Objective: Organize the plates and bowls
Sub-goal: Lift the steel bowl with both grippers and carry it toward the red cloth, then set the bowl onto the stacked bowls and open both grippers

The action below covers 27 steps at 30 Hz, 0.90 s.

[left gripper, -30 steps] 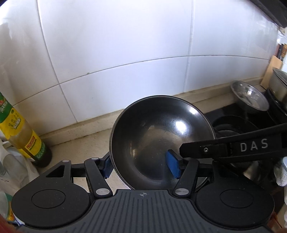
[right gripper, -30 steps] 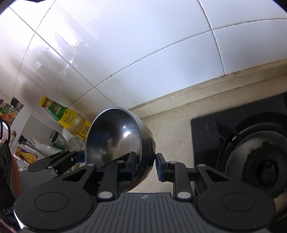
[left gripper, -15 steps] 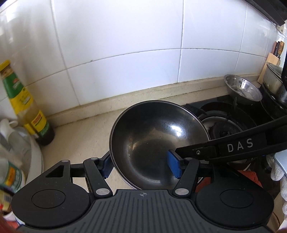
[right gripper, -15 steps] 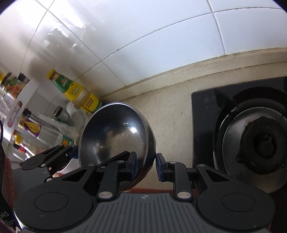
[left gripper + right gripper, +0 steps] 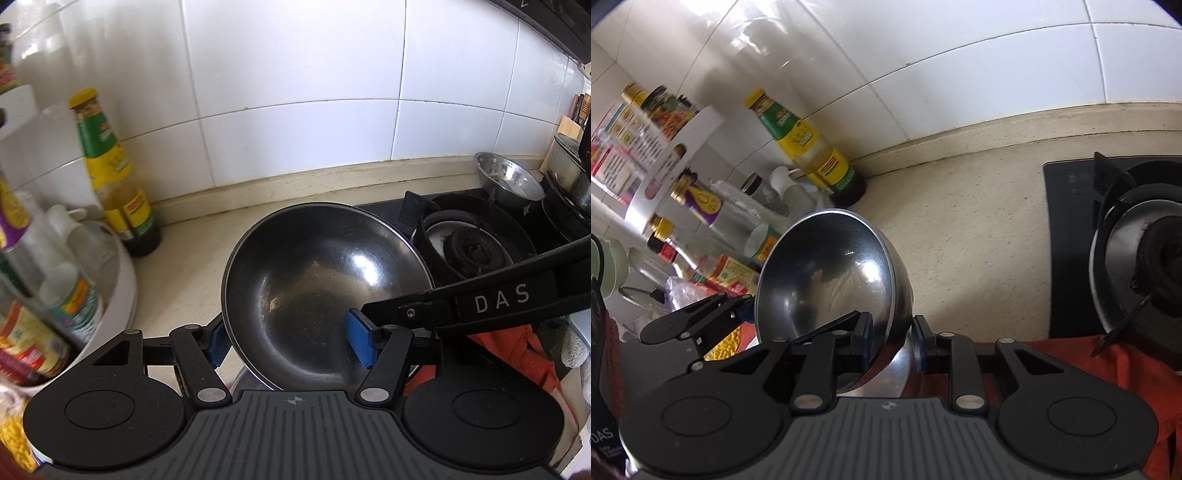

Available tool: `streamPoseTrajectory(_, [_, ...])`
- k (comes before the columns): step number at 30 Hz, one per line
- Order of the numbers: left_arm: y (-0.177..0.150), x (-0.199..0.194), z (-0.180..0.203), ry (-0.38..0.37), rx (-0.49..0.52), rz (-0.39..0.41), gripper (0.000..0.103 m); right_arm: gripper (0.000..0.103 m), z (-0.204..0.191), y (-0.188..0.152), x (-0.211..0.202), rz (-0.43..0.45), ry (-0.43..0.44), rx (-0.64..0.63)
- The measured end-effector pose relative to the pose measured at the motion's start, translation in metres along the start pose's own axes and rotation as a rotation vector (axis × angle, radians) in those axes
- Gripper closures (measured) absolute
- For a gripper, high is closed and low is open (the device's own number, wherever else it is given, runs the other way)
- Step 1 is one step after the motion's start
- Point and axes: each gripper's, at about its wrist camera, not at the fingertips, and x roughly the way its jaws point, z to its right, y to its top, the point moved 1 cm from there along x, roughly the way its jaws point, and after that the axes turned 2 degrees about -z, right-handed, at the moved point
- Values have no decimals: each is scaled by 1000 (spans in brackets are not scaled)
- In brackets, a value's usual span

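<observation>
A steel bowl [image 5: 831,280] hangs tilted over the counter, and my right gripper [image 5: 892,339] is shut on its near rim. In the left wrist view the same bowl [image 5: 317,280] looks dark, with one of the right fingers [image 5: 424,308] reaching in from the right onto its rim. My left gripper [image 5: 288,343] straddles the bowl's left wall, one blue pad outside and one inside. Its jaws are opening and do not clamp the wall. A second steel bowl [image 5: 508,181] stands at the back right, beside the hob.
A gas hob [image 5: 472,251] lies to the right, with a pot [image 5: 569,173] at its far end. A yellow-labelled bottle [image 5: 110,173] and a white rack [image 5: 122,280] full of bottles crowd the left. Red fabric [image 5: 1071,354] lies below the grippers. White tiles back the counter.
Both grippers and the bowl have drawn back from the wall and shifted left toward the bottle rack. The left jaws have widened slightly.
</observation>
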Motion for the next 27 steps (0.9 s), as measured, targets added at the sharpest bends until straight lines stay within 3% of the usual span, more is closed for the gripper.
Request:
streamPoseTrajectory(14, [-43, -27, -17, 11, -25, -32, 32, 77, -36, -44, 5, -40, -11, -20])
streamPoseTrajectory(27, [-49, -14, -21, 25, -39, -74, 31, 77, -39, -49, 16, -63, -18, -13])
